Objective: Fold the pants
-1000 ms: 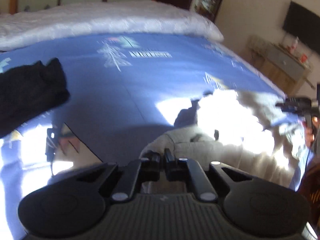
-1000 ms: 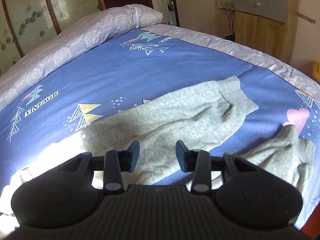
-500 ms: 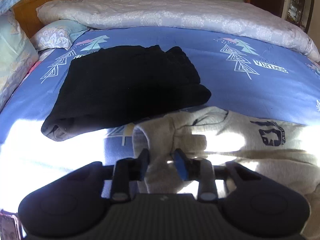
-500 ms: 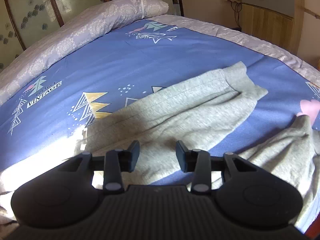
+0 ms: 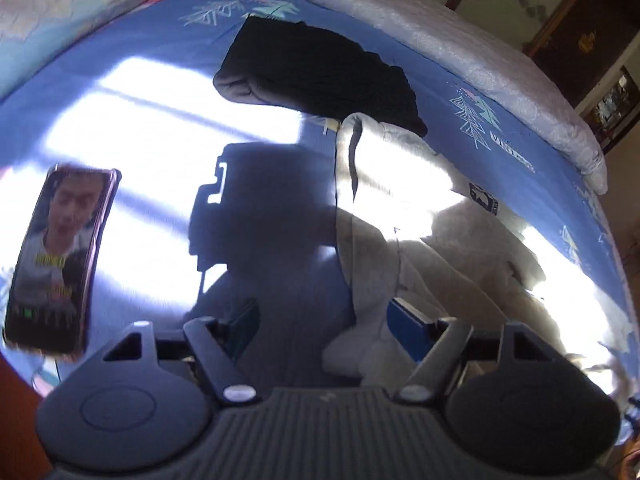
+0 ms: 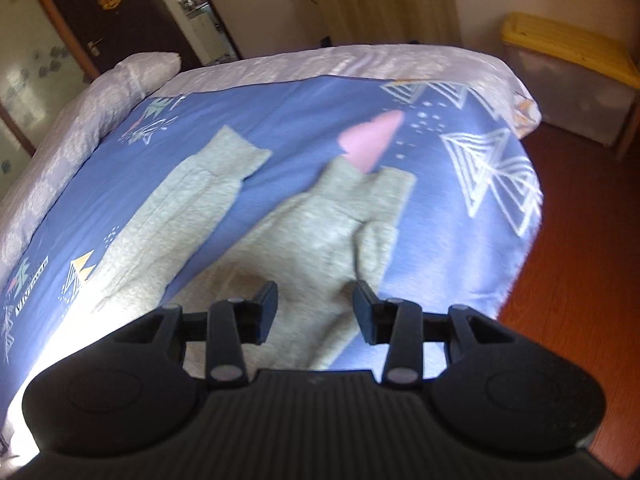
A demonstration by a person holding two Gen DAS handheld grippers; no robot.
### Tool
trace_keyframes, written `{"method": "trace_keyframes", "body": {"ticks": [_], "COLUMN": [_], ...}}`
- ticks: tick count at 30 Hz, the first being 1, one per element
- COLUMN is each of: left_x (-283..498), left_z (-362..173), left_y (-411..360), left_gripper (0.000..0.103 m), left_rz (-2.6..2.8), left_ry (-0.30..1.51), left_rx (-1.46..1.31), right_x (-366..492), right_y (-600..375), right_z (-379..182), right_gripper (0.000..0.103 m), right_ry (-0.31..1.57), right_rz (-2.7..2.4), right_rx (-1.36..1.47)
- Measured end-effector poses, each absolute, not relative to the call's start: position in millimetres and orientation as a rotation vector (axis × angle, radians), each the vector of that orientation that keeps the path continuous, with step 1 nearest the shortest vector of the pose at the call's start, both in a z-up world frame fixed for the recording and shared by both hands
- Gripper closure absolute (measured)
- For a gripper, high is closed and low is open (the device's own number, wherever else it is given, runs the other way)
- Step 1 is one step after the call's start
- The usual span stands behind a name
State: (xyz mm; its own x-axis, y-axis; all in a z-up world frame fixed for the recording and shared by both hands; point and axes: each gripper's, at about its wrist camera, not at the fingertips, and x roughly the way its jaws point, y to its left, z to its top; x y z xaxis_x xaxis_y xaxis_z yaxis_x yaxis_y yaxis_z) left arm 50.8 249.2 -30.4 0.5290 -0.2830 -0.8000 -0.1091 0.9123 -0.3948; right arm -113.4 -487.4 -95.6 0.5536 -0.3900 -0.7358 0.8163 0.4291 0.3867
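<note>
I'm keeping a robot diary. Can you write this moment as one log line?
left gripper: opening, empty, by waistband | right gripper: open, over grey pants leg | pants: unfolded on bed

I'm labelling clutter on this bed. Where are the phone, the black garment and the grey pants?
phone (image 5: 60,256): left wrist view, middle of its lit screen.
black garment (image 5: 316,72): left wrist view, middle of the fabric.
grey pants (image 6: 320,232): right wrist view, nearer leg.

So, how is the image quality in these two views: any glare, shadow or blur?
Left wrist view: sunlight burns out patches of the blue bedsheet and the grey pants; the gripper's dark shadow falls between them. Right wrist view: even light, but motion blur smears the pant legs.
</note>
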Motion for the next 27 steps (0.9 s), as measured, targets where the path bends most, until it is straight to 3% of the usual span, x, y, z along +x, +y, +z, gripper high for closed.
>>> {"method": "trace_keyframes", "body": {"ticks": [9,19,21,22,23,25,27], "left_x": [6,30,36,39,41,41,35], "left_z": [-39,-74,-77,-77,-78,-80,-77], "left_y": [243,198,189,186,184,185,192], "left_gripper": [0.027,0.026,0.033,0.047,0.068,0.092,0.096], "left_rz": [-0.161,-0.163,-0.161,-0.156,-0.147,-0.130,-0.120], "left_ry": [1.036,1.073,1.073,1.076,1.086,1.106,1.090], "left_rx": [-0.733,-0.857,-0.833,-0.813,-0.796,-0.797,-0.816], "right_x": [-164,-170,-169,-169,-169,-169,-169], "right_y": [-494,-497,-499,-500,-503,-508,-513], "right_z": [-104,-111,-113,-113,-114,-115,-116], "right_gripper": [0.059,0.057,0.057,0.057,0.057,0.057,0.056], "right_ry": [0.537,0.513,0.513,0.511,0.508,0.499,0.489], "right_rz": [-0.797,-0.672,-0.654,-0.645,-0.637,-0.627,-0.617], "right_rx": [0.960,1.055,1.069,1.078,1.089,1.115,1.134]}}
